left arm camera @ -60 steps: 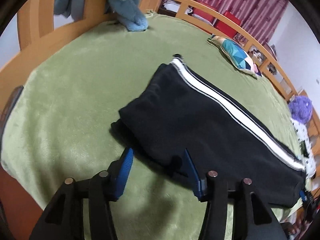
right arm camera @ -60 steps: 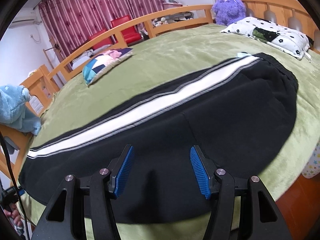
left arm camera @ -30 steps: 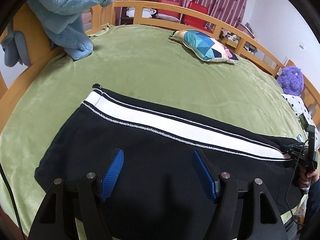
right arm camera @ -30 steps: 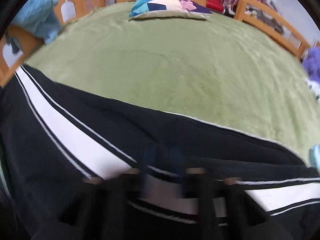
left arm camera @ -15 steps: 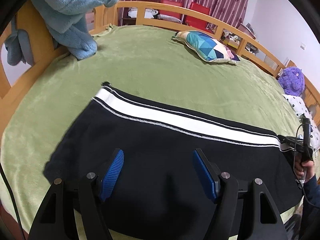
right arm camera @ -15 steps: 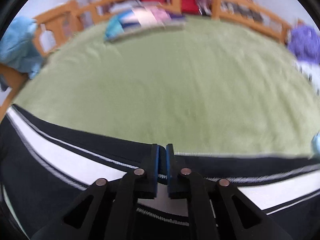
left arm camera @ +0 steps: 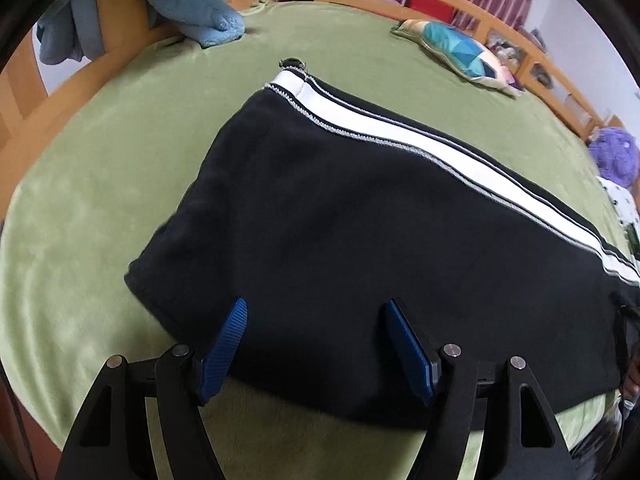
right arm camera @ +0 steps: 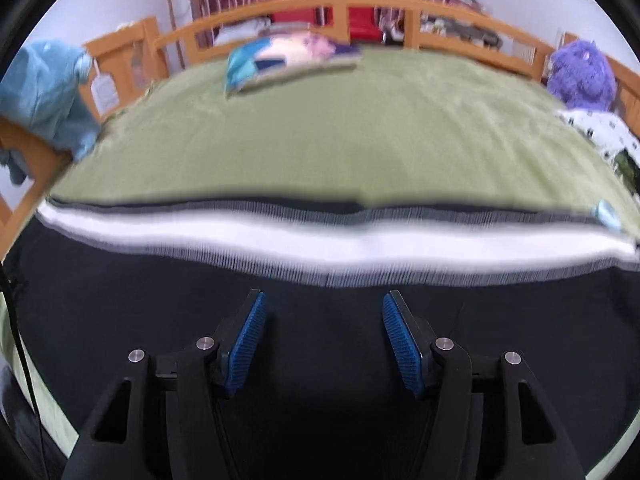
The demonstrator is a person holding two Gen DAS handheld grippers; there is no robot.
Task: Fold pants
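a green-blanketed bed (left arm camera: 120, 152) carries black pants (left arm camera: 340, 220), a patterned pillow (left arm camera: 456, 52); a blue plush (left arm camera: 200, 12)

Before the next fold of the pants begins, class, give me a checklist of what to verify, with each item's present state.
1. Pants lie flat on the green blanket: ok.
2. White stripe runs unbroken along the far edge: ok.
3. Left gripper open, holding nothing: ok.
4. Right gripper open, above the black cloth: ok.
5. Pillow and blue plush toy lie apart from the pants: ok.
6. Layers underneath lined up: cannot tell, hidden.
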